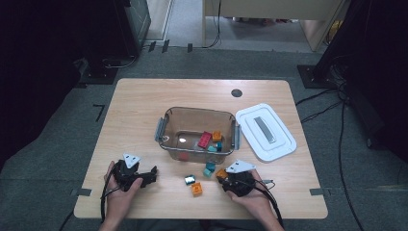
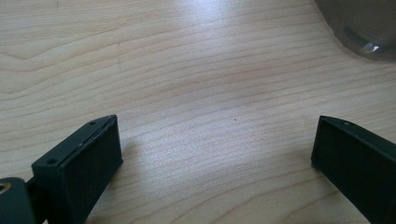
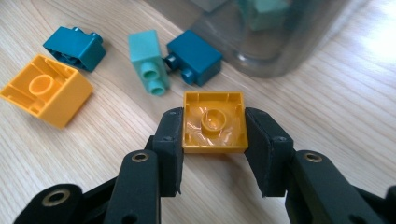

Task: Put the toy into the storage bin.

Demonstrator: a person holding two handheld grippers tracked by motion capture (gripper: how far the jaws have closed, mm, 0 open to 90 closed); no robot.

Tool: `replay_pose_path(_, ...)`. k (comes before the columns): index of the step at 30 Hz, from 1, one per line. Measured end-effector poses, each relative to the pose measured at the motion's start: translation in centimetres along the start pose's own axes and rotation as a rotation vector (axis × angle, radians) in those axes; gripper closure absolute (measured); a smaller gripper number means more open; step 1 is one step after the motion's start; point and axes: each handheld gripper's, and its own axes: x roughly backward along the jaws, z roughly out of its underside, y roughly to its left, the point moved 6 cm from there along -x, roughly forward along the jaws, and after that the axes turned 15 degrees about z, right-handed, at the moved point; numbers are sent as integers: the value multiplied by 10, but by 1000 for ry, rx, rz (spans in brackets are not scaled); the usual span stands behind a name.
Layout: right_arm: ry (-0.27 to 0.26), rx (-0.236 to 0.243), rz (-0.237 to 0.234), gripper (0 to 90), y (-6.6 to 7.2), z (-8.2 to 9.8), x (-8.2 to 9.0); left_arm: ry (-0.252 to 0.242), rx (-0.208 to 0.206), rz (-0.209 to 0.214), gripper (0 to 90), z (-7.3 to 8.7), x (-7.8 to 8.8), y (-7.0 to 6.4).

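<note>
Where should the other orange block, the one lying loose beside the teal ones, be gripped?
Probably across two opposite flat side walls of the loose orange block, coming from above. It lies hollow side up, slightly tilted, with open table on its outer sides; the dark teal block crowds one corner.

Grippers: two, the left gripper (image 1: 153,174) and the right gripper (image 3: 214,135)
Orange bricks outside the bin: two, one brick (image 3: 215,122) hollow side up, another (image 3: 46,88)
Dark teal bricks outside the bin: two (image 3: 75,45) (image 3: 196,56)
Light teal bricks outside the bin: one (image 3: 148,59)
Bins: one (image 1: 166,126)
Lids: one (image 1: 284,139)
Tables: one (image 1: 134,96)
</note>
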Motion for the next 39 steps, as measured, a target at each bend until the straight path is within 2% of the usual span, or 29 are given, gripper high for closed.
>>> replay_pose_path(3,-5,0,9,602,-11,1,6,0,0,0,13,0,0,0)
replay_pose_path(10,-3,-36,20,603,-40,4,20,0,0,0,13,0,0,0)
replay_pose_path(13,-4,-59,2,602,-52,4,25,0,0,0,13,0,0,0)
replay_pose_path(25,-23,-127,69,602,-100,-7,44,0,0,0,13,0,0,0)
replay_pose_path(33,-35,-141,41,602,-115,-30,54,0,0,0,13,0,0,0)
replay_pose_path(39,-57,-113,60,602,-121,-53,67,0,0,0,13,0,0,0)
